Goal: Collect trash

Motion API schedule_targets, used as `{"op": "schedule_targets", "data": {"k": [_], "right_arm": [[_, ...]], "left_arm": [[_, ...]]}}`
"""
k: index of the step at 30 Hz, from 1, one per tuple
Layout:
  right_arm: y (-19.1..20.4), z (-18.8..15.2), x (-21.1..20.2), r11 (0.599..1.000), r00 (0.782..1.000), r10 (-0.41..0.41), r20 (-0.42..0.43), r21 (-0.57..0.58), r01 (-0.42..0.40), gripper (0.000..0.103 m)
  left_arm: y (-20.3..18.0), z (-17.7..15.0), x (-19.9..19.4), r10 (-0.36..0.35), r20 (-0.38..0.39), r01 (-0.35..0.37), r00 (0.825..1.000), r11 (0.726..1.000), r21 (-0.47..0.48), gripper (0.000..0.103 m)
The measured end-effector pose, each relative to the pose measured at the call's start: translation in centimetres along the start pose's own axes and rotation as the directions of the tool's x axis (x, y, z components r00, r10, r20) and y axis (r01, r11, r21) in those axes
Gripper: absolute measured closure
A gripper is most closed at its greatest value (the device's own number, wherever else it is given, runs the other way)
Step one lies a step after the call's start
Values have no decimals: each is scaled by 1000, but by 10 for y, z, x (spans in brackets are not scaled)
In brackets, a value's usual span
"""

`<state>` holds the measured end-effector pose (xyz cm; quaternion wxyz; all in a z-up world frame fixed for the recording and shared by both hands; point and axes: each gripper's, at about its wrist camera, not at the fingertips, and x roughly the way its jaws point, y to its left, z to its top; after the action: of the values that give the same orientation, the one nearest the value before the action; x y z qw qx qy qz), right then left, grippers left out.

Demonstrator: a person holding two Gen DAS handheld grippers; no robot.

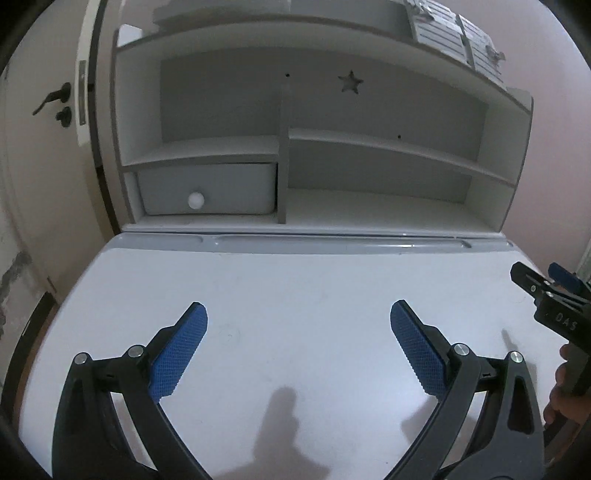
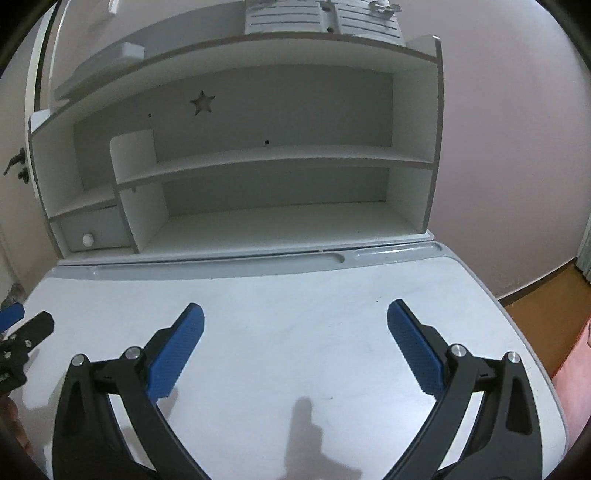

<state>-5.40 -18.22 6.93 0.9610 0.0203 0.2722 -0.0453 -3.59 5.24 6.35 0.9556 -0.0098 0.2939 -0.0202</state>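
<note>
Left wrist: "DAS" on right hand-held gripper (image 1: 541,282).

crumpled silvery scraps (image 2: 384,6), small and unclear, lying on grey slatted boxes (image 2: 280,16) atop the white hutch (image 2: 258,50)

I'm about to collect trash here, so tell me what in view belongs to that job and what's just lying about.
For the job:
- left tool, open
- right tool, open
- desk top; no trash shows on it

Just there:
- shelf unit
- drawer with white knob
- door handle
</note>
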Motion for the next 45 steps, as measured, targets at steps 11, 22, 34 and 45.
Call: {"op": "schedule_targets", "data": {"k": [11, 22, 34, 45], "right_arm": [[3, -5, 3, 996, 997, -80, -19, -33, 79, 7], [3, -4, 3, 997, 997, -66, -27, -30, 65, 7], [14, -4, -3, 993, 996, -87, 4, -84, 87, 7], [9, -4, -2, 994, 996, -87, -8, -63, 86, 7]], "left_arm": [[-4, -6, 17, 40, -23, -38, 999, 996, 77, 7], [4, -8, 23, 90, -71, -88, 993, 996, 28, 7], [7, -7, 25, 104, -80, -103, 991, 994, 22, 7], [6, -8, 22, 106, -74, -105, 992, 994, 25, 7]]}}
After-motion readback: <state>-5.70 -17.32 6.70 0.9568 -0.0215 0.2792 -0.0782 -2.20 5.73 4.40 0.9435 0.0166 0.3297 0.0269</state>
